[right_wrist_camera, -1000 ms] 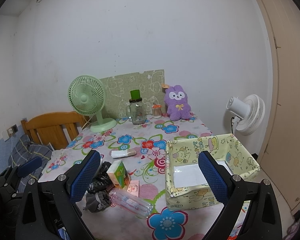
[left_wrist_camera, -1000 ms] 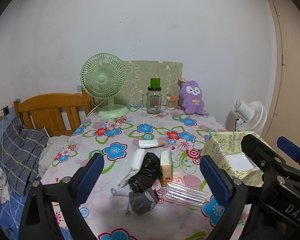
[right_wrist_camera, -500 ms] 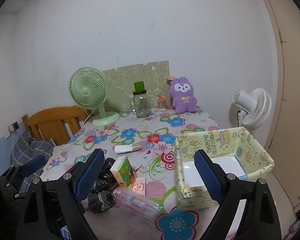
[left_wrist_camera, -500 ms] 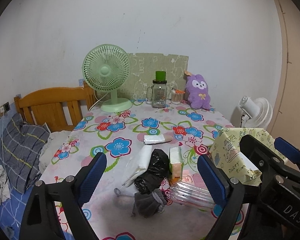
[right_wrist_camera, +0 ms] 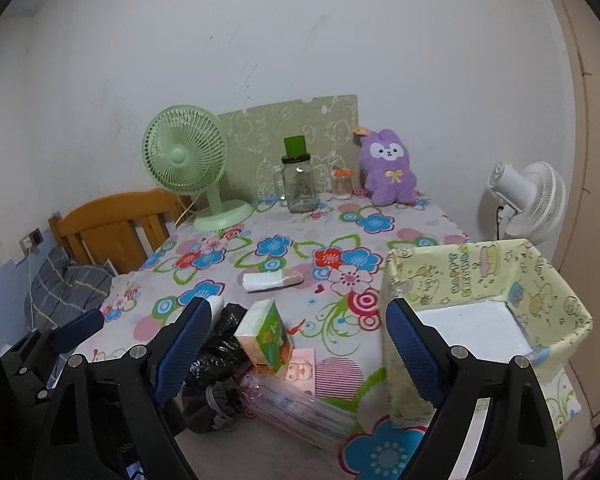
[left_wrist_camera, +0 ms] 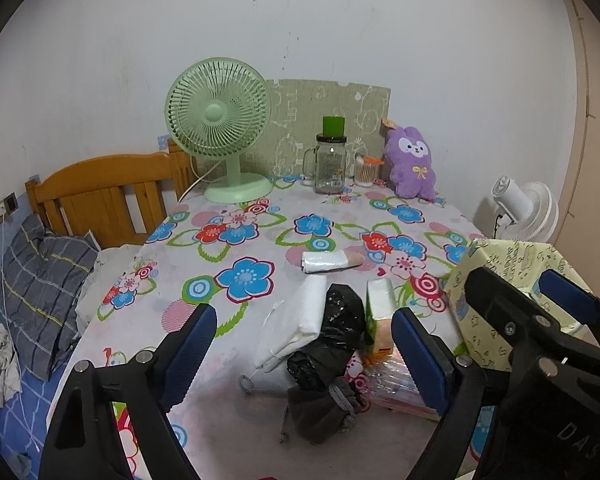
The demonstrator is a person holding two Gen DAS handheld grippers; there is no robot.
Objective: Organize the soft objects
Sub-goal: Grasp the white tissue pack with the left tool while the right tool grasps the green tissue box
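White wall [left_wrist_camera: 340, 20] – wooden headboard [left_wrist_camera: 100, 196], floral-clothed table [left_wrist_camera: 260, 248].

Both wrist views angled downward across the surface [left_wrist_camera: 260, 240] toward the wall at 12 o'clock, sharing green fan [left_wrist_camera: 220, 120] and purple plush [right_wrist_camera: 388, 168].

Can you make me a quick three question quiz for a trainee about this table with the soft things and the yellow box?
1. True or false: the yellow box already holds the black plastic bag.
2. Which stands nearest the purple plush rabbit: A the green fan, B the cotton swab jar, C the tissue pack?
3. Fill in: both the left gripper and the right gripper are ____ and hold nothing.

Key: 1 false, the box shows only its white bottom. 2 B. 3 open.
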